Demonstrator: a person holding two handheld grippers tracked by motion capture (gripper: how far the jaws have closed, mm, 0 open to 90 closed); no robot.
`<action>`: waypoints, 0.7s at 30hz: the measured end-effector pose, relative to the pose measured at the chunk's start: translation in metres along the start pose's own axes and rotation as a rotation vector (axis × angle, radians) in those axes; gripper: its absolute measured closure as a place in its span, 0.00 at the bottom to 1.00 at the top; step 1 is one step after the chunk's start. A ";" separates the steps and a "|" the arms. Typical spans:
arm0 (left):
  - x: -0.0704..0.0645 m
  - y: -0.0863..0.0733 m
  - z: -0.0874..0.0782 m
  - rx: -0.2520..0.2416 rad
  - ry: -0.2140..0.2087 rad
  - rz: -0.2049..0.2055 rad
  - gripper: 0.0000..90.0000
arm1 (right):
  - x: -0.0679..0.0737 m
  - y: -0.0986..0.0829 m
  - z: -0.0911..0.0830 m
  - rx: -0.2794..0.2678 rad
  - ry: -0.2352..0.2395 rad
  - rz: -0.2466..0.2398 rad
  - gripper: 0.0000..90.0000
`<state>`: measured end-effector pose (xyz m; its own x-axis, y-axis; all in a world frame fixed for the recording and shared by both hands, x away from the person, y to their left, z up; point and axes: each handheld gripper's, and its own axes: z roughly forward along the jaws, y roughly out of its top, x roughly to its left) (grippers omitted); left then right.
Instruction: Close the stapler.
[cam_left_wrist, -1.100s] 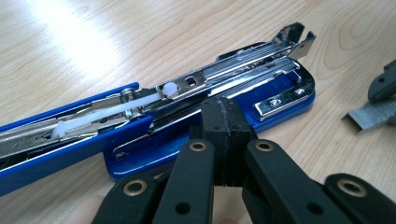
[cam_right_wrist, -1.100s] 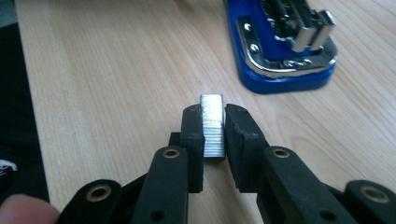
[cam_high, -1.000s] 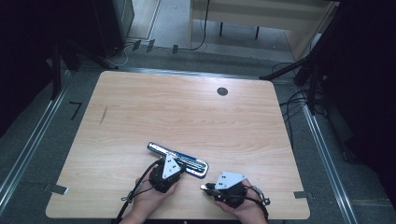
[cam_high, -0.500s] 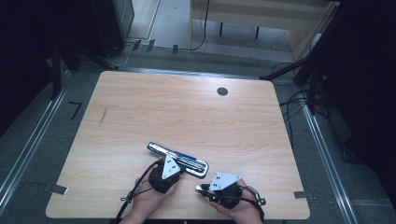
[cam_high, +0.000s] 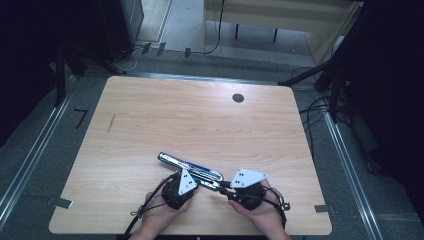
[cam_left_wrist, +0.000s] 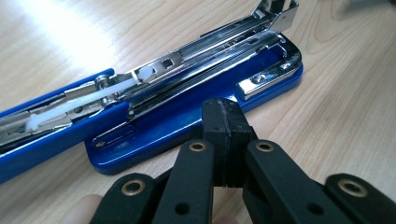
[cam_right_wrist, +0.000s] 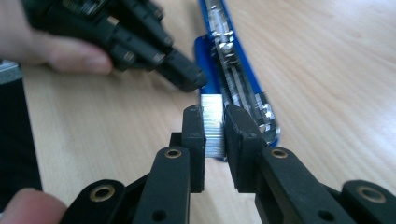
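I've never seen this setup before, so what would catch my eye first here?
An opened blue stapler lies near the front edge of the wooden table, its chrome staple channel exposed. The right gripper pinches a silvery strip of staples just beside it, while the left gripper, jaws shut, presses against the stapler's base.

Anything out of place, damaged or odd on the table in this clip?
Nothing damaged. The blue stapler lies swung fully open, its magazine exposed, which fits reloading: the right gripper holds a strip of staples beside it, and the left gripper, jaws shut, rests against the base.
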<state>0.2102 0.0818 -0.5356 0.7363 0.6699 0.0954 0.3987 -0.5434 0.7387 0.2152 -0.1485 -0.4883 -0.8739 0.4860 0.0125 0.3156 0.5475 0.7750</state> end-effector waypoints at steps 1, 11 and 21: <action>0.005 0.000 0.000 -0.004 -0.026 -0.034 1.00 | -0.002 0.003 -0.001 0.001 -0.006 0.009 0.89; 0.007 0.001 -0.001 -0.055 -0.062 -0.060 1.00 | -0.012 0.021 -0.003 0.018 -0.025 0.025 0.89; 0.009 0.001 0.001 -0.046 -0.078 -0.080 1.00 | -0.017 0.039 0.015 0.123 -0.014 0.023 0.89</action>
<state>0.2181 0.0867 -0.5343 0.7443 0.6677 -0.0163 0.4341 -0.4650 0.7716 0.2484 -0.1251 -0.4680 -0.8609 0.5085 0.0200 0.3794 0.6152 0.6911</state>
